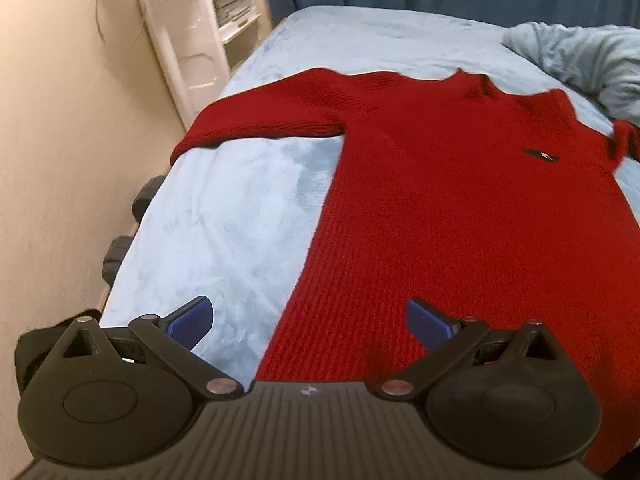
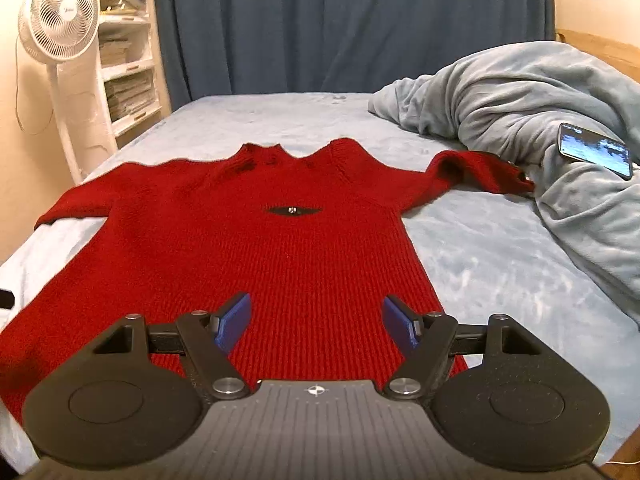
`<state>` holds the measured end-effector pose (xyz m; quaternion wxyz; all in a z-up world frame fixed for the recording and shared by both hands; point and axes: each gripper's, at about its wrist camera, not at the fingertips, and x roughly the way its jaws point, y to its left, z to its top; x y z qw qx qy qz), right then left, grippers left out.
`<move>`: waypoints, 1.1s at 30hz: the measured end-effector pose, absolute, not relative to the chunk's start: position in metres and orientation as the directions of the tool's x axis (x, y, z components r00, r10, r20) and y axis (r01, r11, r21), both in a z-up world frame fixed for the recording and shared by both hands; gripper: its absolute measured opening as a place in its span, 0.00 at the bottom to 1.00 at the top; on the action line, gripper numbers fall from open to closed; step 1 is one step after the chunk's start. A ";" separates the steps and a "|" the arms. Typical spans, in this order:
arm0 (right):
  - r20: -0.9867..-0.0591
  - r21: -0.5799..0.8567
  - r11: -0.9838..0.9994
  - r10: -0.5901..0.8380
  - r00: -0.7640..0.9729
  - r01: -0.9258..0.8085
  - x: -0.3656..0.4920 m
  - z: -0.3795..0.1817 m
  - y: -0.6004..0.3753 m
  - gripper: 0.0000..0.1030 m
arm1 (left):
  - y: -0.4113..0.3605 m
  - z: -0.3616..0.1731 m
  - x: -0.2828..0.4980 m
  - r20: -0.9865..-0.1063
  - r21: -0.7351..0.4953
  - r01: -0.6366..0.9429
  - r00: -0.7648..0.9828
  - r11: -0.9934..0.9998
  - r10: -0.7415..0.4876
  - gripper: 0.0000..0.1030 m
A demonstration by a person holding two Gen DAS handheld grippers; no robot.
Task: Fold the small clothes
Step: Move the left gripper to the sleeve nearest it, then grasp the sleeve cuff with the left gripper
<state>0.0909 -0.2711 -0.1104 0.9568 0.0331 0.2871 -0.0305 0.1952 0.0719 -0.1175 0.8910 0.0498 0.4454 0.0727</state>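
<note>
My right claw stands released, blue pads apart with nothing between them, poised over the near hem of the red sweater. My left claw is likewise released and empty, above the sweater's near left edge where knit meets bedding.

Location of the work: the sweater lies flat and face up on the light blue bed cover, collar at the far end, both sleeves spread outward, body unfolded.

Step in hand, by my judgement: the garment is spread and no fold is made yet. The next move calls for taking a sleeve or a side edge and carrying it across the body; the knit looks thick and slack, so a pinch must gather enough fabric or it may slip out.

Differences between views:
- The right view shows the whole body, the rumpled grey-blue blanket at far right, the right sleeve end touching it, a white fan at far left, and a phone on the blanket.
- The left view shows the left sleeve reaching the bed's left edge, which the right view cuts short.
</note>
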 end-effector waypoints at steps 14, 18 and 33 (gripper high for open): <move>-0.532 0.126 0.974 -0.094 0.842 0.189 0.172 -0.146 -0.280 0.73 | 0.116 -0.142 0.293 -0.752 0.158 -0.256 0.595 0.954 0.284 1.00; -0.548 0.158 0.956 -0.122 0.828 0.246 0.185 -0.158 -0.296 0.73 | 0.129 -0.148 0.320 -0.767 0.129 -0.273 0.581 0.953 0.270 1.00; -0.619 0.237 0.889 -0.172 0.767 0.391 0.217 -0.194 -0.336 0.73 | 0.243 -0.172 0.461 -0.823 -0.358 -0.579 0.567 0.732 0.046 1.00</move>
